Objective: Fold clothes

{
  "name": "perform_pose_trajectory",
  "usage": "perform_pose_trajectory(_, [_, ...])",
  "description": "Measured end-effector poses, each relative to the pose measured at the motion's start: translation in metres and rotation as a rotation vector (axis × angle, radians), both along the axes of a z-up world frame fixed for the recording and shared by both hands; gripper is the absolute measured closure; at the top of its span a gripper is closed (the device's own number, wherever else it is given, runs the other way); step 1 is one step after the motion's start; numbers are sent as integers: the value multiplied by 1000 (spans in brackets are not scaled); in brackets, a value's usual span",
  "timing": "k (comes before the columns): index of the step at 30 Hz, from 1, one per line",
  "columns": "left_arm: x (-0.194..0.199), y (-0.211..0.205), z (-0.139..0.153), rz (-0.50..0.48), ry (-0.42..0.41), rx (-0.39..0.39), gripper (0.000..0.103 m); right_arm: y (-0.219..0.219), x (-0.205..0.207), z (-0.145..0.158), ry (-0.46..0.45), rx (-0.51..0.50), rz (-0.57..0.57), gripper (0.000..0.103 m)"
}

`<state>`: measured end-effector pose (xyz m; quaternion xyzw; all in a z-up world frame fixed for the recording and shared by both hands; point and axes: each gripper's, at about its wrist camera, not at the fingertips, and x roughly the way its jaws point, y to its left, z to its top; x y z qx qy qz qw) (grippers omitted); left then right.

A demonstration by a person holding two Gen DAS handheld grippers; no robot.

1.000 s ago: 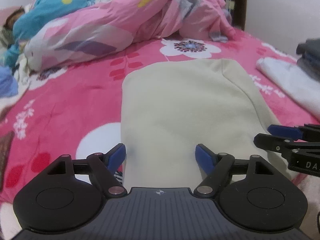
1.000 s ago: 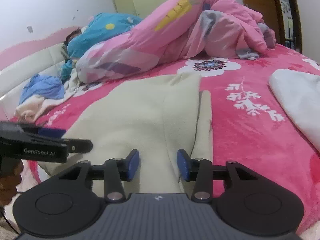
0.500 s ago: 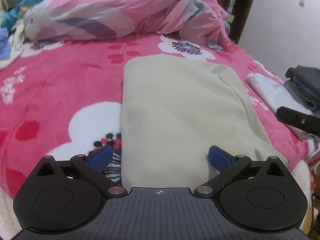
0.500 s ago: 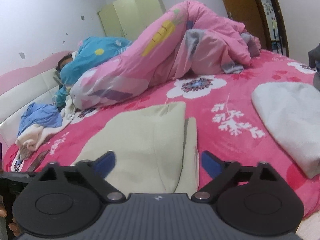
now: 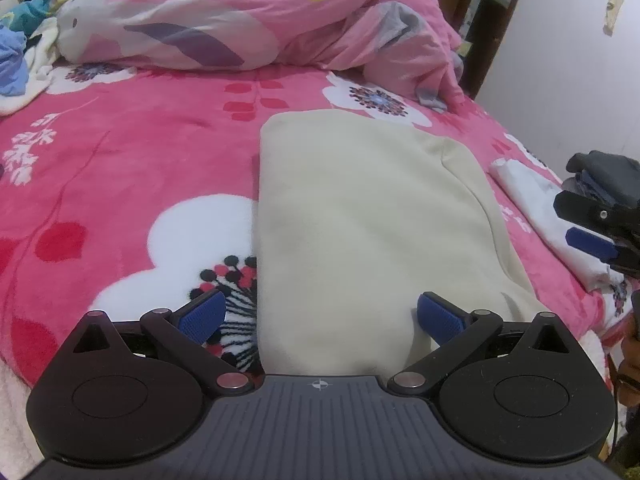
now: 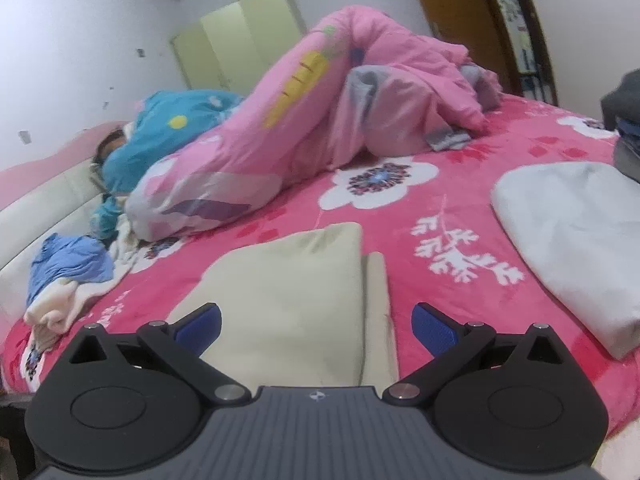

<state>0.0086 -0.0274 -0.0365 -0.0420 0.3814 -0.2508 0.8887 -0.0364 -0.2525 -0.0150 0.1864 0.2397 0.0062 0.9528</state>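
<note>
1. Two grippers are in view, each with blue pads on black fingers. The left gripper (image 5: 318, 316) has its jaws spread wide, holding nothing; the near edge of the folded cream garment (image 5: 360, 232) lies below the gap between them.
2. The right gripper (image 6: 316, 322) is opening its jaws, which stand wide apart and grip nothing. The same cream garment (image 6: 296, 296) lies beneath and between them, a narrow folded strip showing along its right edge.
3. From the left wrist view, the right gripper (image 5: 592, 236) appears at the right edge, beside the garment's right side and clear of it.
4. The garment rests flat on a bright pink flowered blanket (image 5: 120, 168) covering the bed.
5. To the garment's right lies a folded white cloth (image 6: 572, 240), well apart from it, with a stack of dark folded clothes (image 6: 624, 120) beyond.
6. Behind the garment, a rumpled pink quilt (image 6: 360, 92) with a carrot print is heaped across the bed.
7. At far left sit a crumpled blue garment (image 6: 68, 260) and a blue bundle (image 6: 172, 128) near the headboard.
</note>
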Motion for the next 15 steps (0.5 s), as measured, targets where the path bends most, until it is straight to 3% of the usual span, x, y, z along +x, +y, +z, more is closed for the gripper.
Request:
perform_pose_trajectory(5, [1, 4, -1, 5, 10, -13, 0, 2, 0, -1, 17, -9, -31, 0])
perform_pose_trajectory(15, [1, 6, -4, 9, 29, -28, 0, 25, 3, -1, 38, -166, -57, 0])
